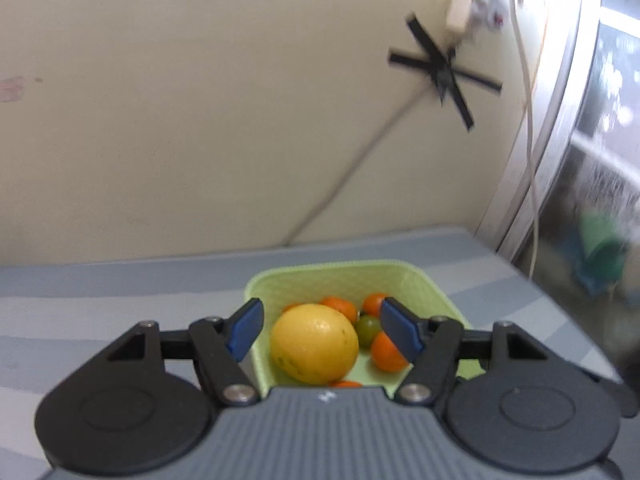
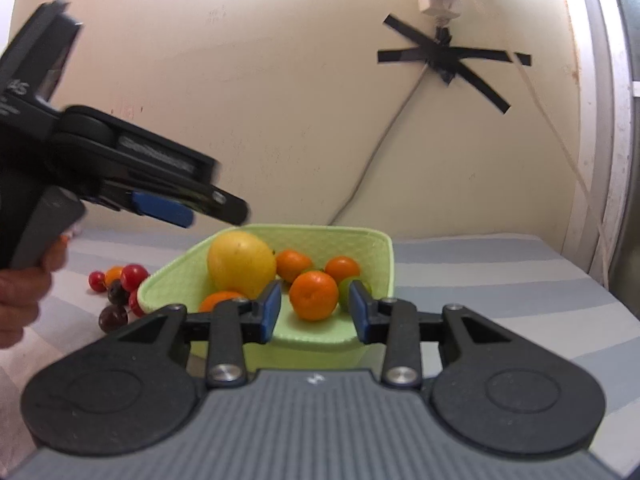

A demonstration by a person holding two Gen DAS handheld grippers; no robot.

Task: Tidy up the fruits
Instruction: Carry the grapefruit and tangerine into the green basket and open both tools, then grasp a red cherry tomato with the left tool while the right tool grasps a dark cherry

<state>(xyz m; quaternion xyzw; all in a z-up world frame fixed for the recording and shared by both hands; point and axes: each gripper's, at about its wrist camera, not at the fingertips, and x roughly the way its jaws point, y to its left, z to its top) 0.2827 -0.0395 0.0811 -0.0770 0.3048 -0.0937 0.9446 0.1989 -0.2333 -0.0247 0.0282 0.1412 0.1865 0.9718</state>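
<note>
A light green basket (image 1: 348,276) (image 2: 372,252) stands on the striped cloth. In it lie a big yellow citrus (image 1: 314,344) (image 2: 241,264), several small oranges (image 2: 314,296) (image 1: 386,354) and a green fruit (image 1: 368,330). My left gripper (image 1: 322,332) is open and empty, held above the basket's near rim over the yellow citrus; it also shows in the right wrist view (image 2: 188,210), above the basket's left side. My right gripper (image 2: 314,312) is open and empty in front of the basket, its jaws framing an orange.
Several red and dark cherries and one small orange fruit (image 2: 118,288) lie on the cloth left of the basket. A cream wall with a taped cable (image 2: 444,56) stands behind. A window frame (image 1: 540,152) runs along the right edge.
</note>
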